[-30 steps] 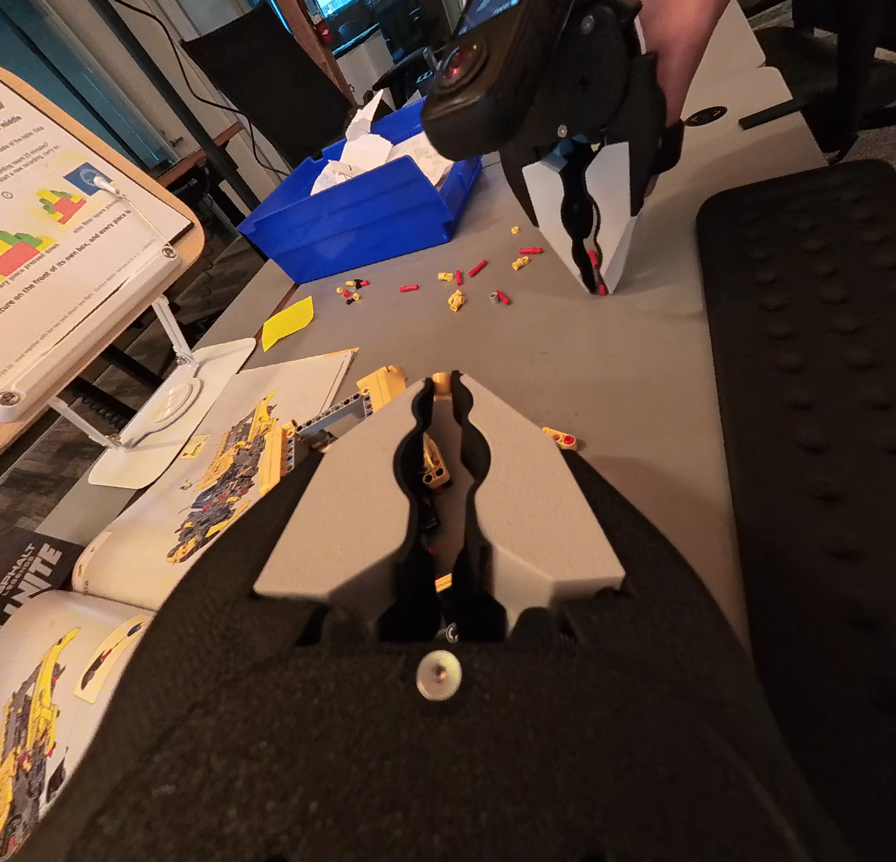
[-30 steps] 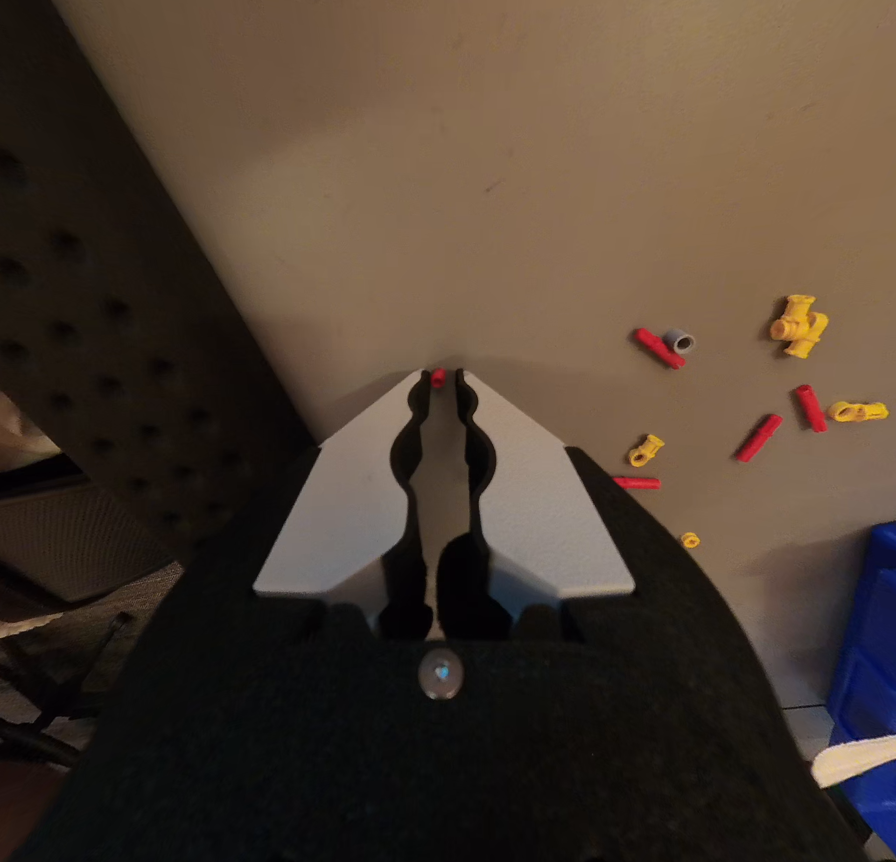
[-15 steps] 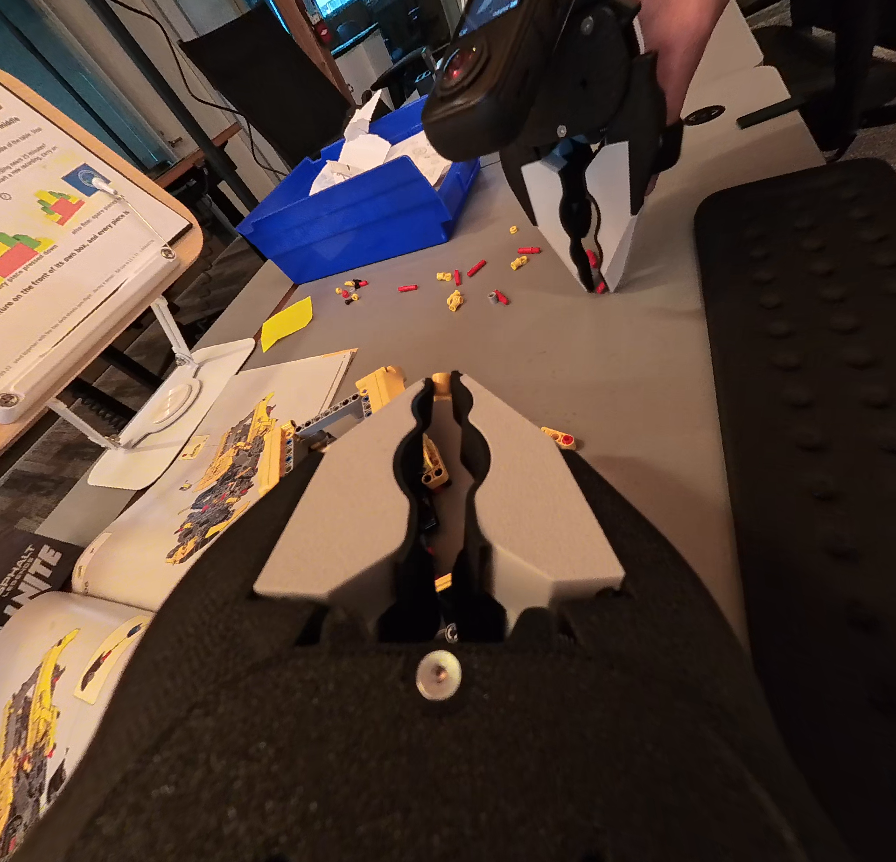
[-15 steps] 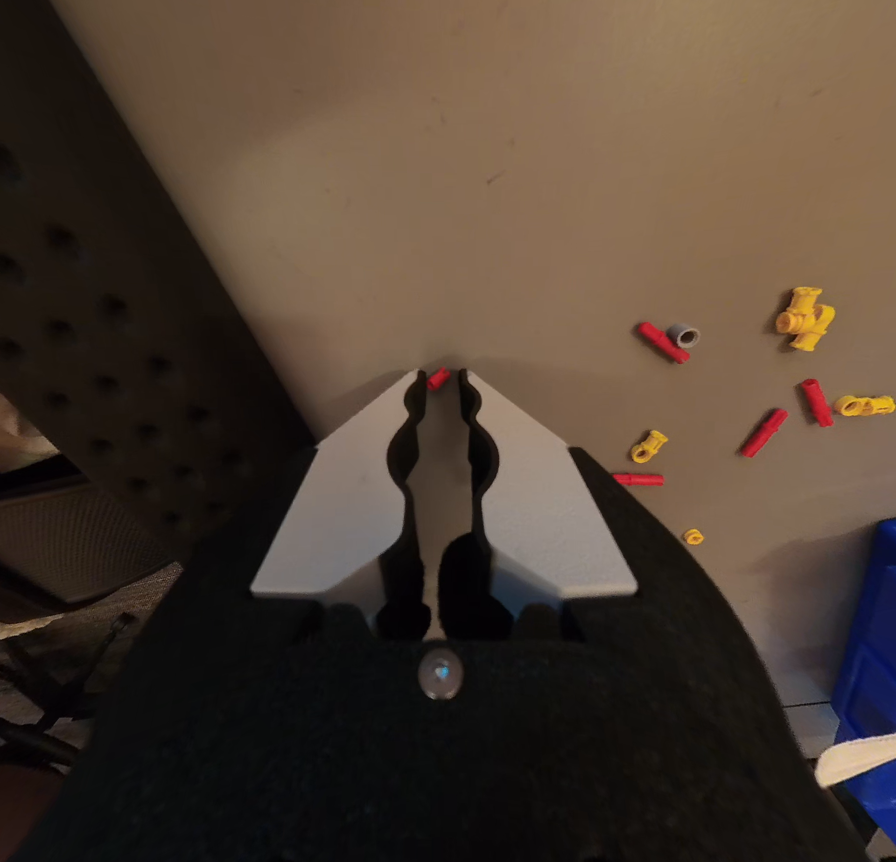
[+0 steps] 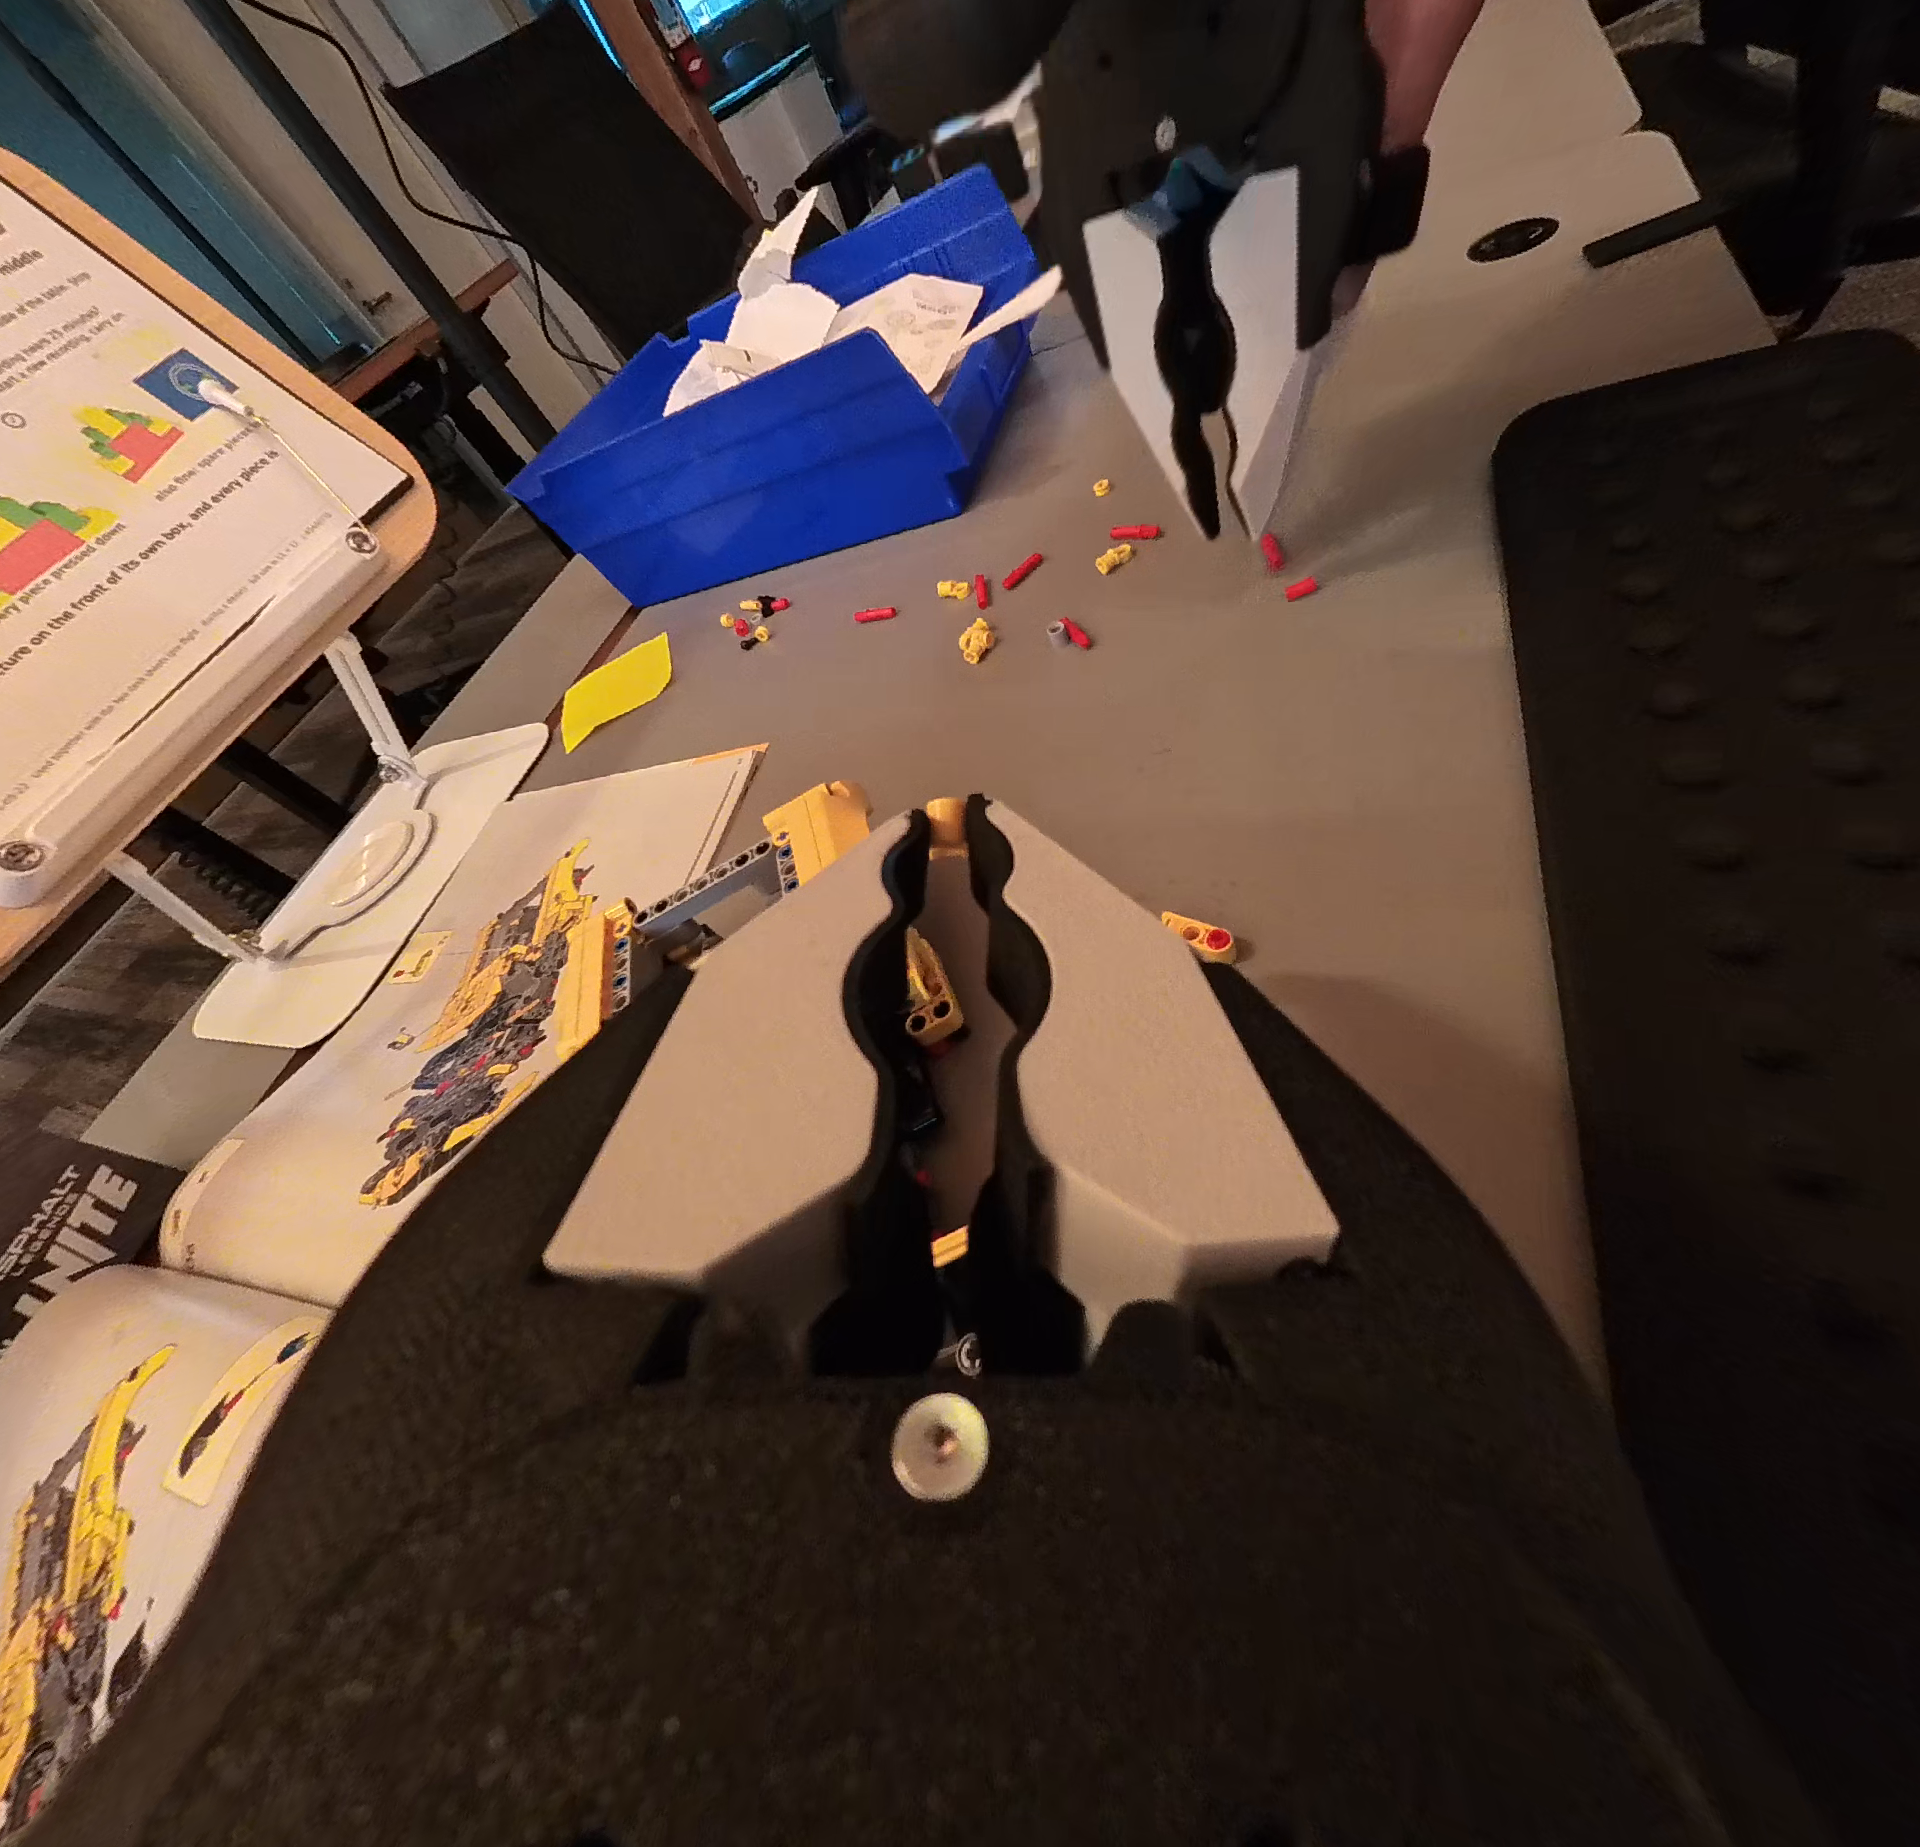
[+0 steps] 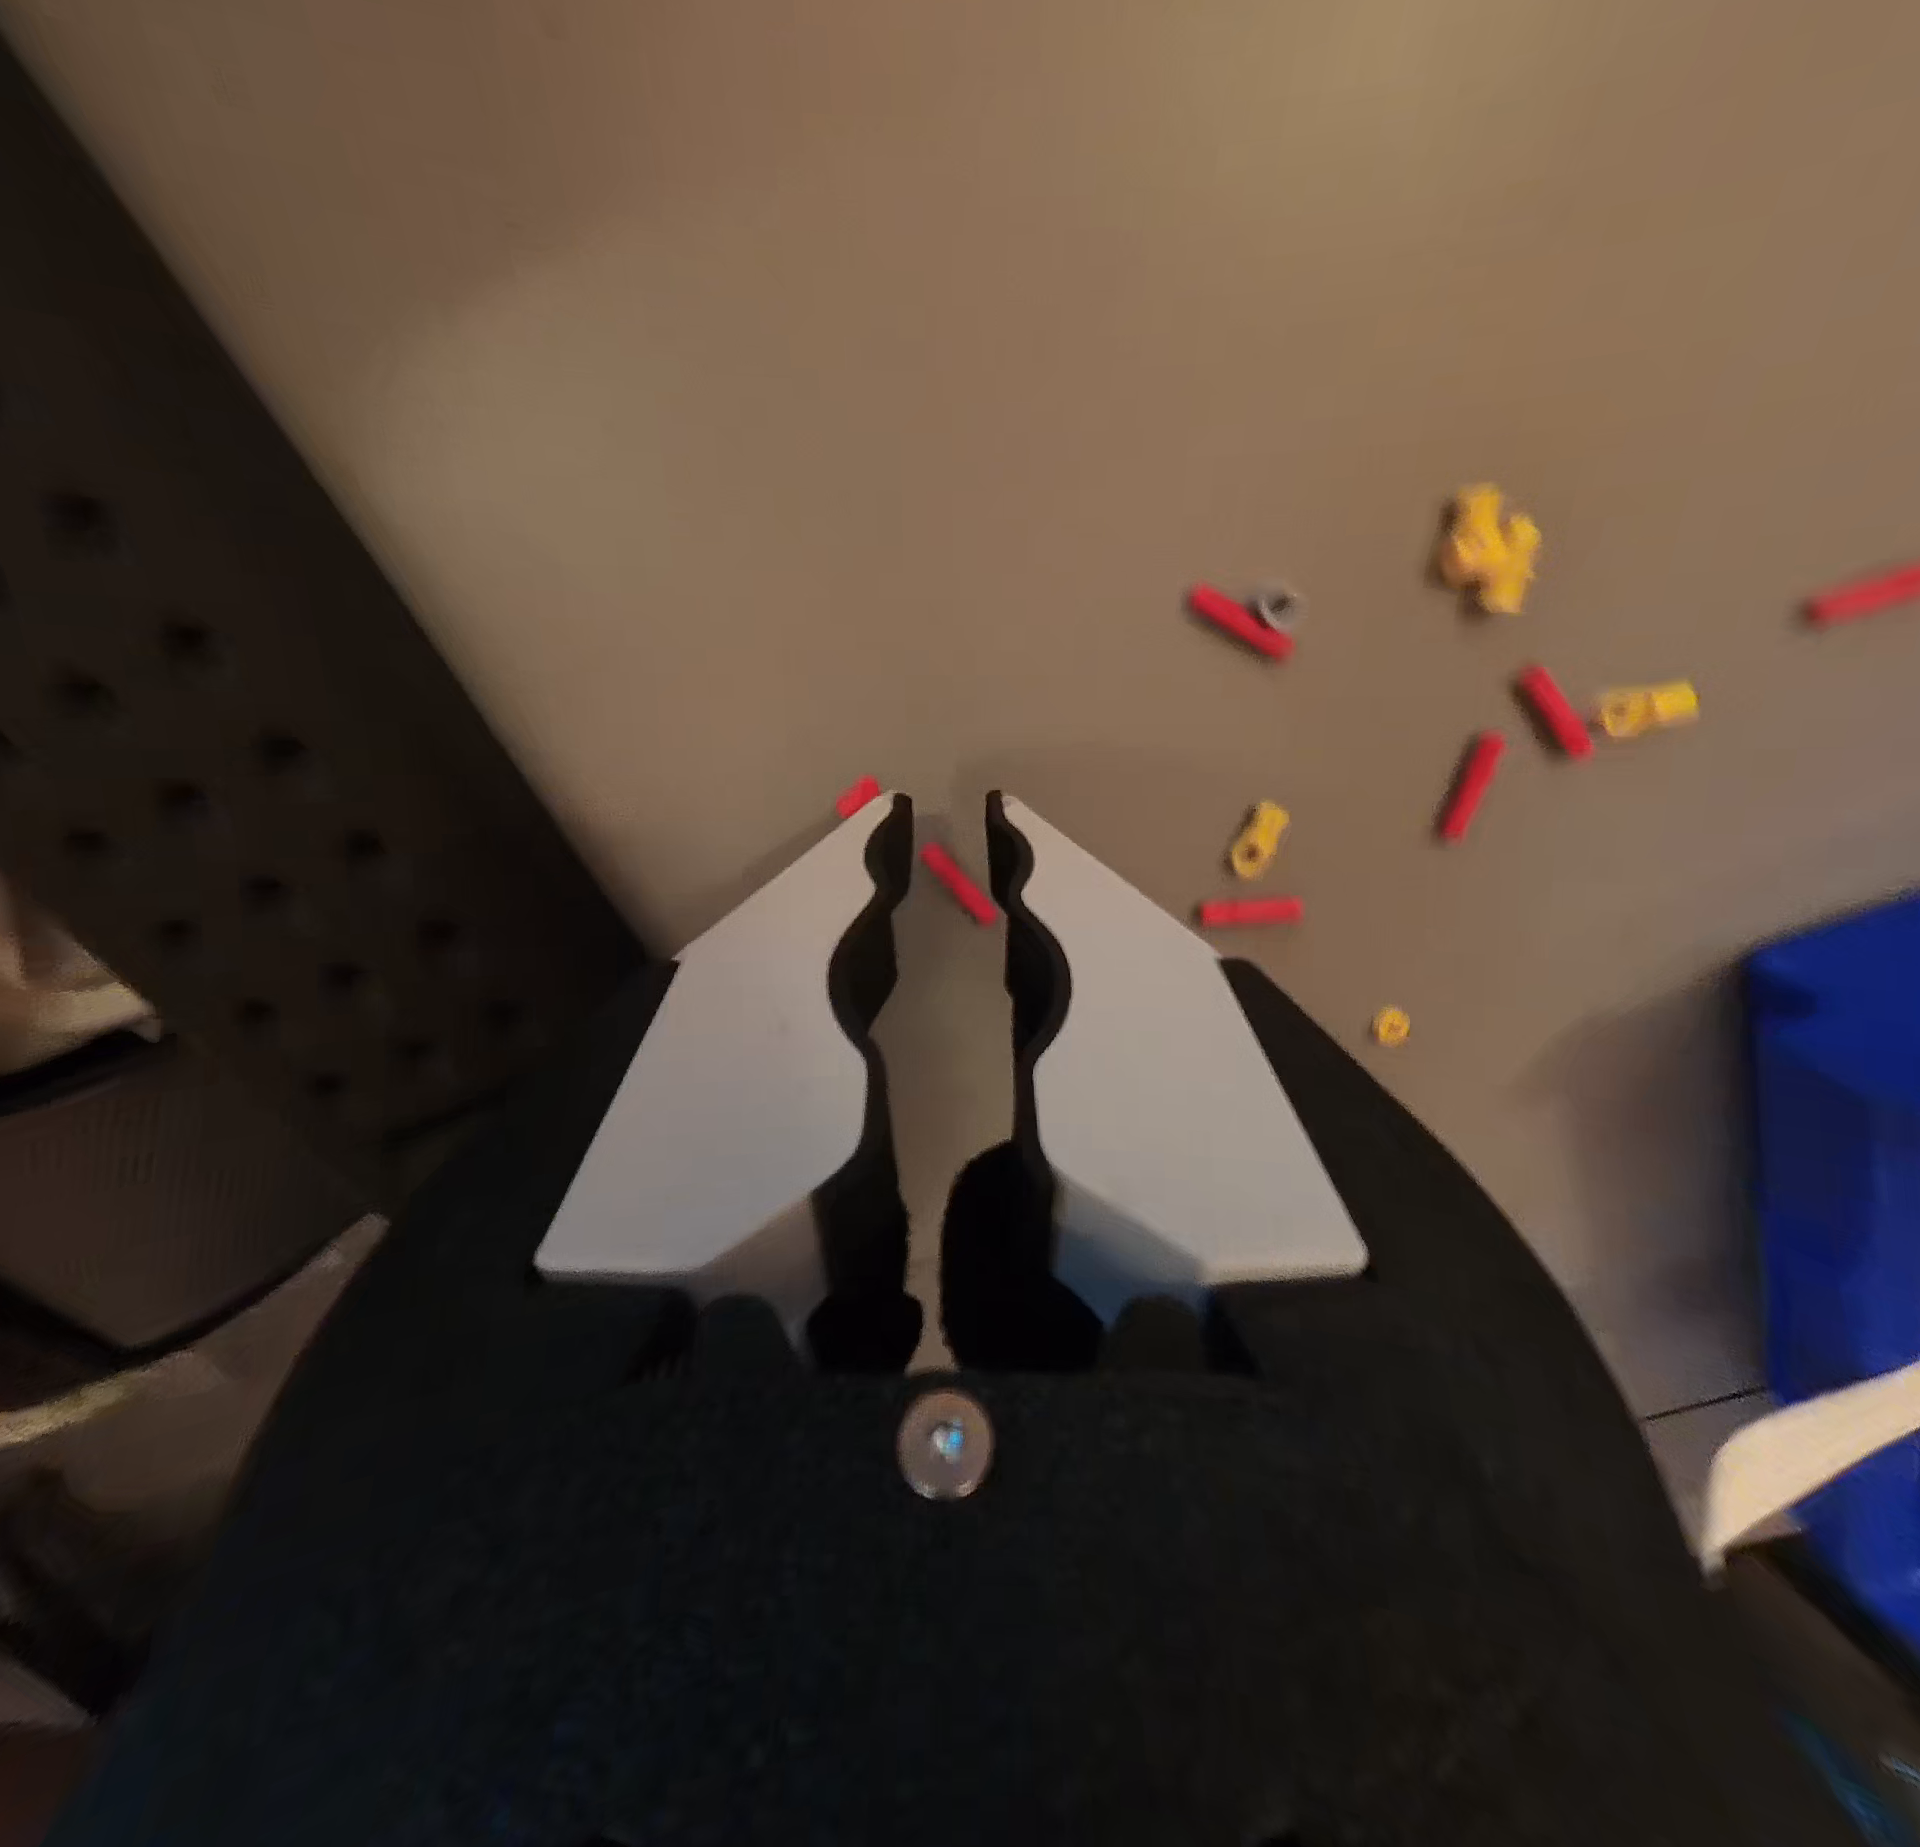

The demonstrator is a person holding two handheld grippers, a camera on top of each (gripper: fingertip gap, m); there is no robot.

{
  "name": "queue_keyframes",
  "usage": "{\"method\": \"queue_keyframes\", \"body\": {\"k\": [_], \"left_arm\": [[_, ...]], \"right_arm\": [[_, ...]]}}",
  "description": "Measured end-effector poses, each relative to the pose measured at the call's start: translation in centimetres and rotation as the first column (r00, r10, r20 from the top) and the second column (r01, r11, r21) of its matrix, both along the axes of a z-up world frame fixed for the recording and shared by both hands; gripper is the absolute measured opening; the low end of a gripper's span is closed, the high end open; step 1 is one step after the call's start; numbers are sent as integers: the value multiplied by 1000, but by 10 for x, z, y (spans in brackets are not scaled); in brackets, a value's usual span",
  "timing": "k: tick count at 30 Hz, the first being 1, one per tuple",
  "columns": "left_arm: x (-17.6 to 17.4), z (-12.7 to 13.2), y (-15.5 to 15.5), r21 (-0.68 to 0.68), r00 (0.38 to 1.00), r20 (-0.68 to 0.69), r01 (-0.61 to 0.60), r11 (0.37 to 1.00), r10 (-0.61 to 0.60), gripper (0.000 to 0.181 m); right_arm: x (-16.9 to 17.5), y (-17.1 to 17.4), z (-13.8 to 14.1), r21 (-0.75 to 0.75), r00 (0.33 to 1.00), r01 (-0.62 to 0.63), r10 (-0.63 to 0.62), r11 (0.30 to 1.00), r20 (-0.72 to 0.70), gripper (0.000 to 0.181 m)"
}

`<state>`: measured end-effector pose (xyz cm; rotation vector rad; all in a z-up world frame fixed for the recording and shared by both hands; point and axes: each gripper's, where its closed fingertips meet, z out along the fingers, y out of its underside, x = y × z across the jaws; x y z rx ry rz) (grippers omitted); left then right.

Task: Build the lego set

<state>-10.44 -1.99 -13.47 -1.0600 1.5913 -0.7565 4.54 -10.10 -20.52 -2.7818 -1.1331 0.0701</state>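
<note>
the right gripper (image 6: 948, 805), jaws slightly parted and empty, hangs over a red pin (image 6: 958, 883) lying diagonally between its tips at frame centre, axis skewed across the gap.

A grey tabletop (image 5: 1299, 758) carries a blue bin (image 5: 790, 447), scattered red pins (image 5: 1023, 569), yellow connectors (image 5: 977, 640), an open manual (image 5: 499, 966) and a black mat (image 5: 1725, 758).

left gripper (image 5: 948, 810) nearly closed; right gripper (image 6: 948, 805) parted, pointing down.
</note>
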Motion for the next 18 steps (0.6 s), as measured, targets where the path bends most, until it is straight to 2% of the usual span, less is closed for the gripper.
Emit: {"method": "queue_keyframes", "body": {"k": [2,5,8,13,18], "left_arm": [[0,0,0,0,1000,1,2,1000,-2,7],[1,0,-2,-3,1000,-1,9,1000,-9,7],[1,-1,-3,3,1000,-6,11,1000,-11,7],[1,-2,-3,2,1000,-7,8,1000,-8,7],[2,-2,-4,3,1000,-9,11,1000,-11,7]], "right_arm": [[4,-8,5,13,998,33,-33,999,-53,14],[-11,-15,6,94,984,41,-23,995,-175,13],[-14,-16,-2,148,978,103,-73,984,-196,14],[-8,-8,-5,304,956,258,-196,917,-218,14],[-2,-16,-10,394,910,410,-343,823,-232,16]]}}
